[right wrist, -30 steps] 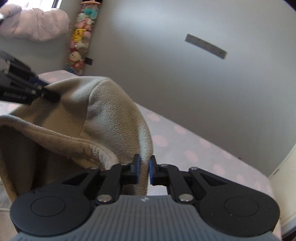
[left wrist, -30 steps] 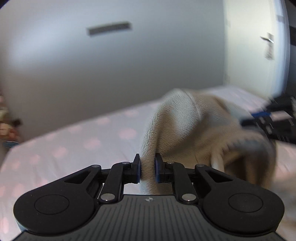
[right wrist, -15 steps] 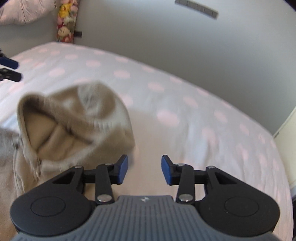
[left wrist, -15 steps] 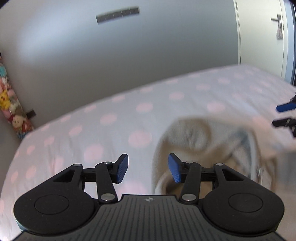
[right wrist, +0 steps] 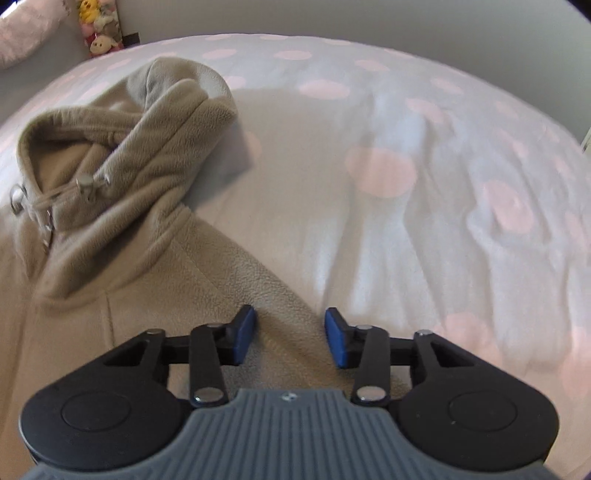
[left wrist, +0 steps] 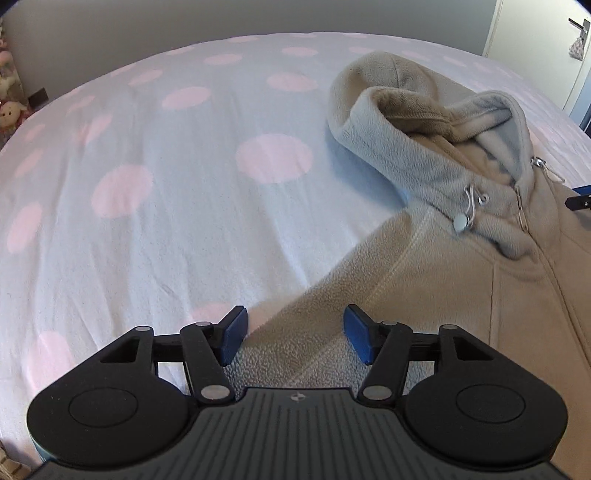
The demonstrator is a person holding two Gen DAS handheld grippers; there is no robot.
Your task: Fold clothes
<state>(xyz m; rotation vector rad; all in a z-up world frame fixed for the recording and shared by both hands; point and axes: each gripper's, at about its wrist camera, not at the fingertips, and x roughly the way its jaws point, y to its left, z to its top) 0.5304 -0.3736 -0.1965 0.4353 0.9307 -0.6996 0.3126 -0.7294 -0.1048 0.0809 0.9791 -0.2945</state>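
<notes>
A beige fleece hoodie (left wrist: 436, 280) lies front-up on the bed, zipper closed, its hood (left wrist: 413, 122) bunched at the top with drawstring toggles. My left gripper (left wrist: 295, 334) is open and empty, low over the hoodie's left shoulder edge. In the right wrist view the same hoodie (right wrist: 122, 266) fills the left side, hood (right wrist: 122, 140) up left. My right gripper (right wrist: 290, 338) is open and empty, low over the other shoulder edge. The tip of the right gripper (left wrist: 580, 197) shows at the right edge of the left wrist view.
The bed sheet (left wrist: 155, 206) is white with pink dots and spreads around the hoodie. Stuffed toys (right wrist: 98, 27) hang by the grey wall at the back left. A white door (left wrist: 546, 44) stands at the back right.
Both grippers let go of the hood, opened, and dropped low. The hoodie fell flat on the bed. The grippers now sit over its shoulders.
</notes>
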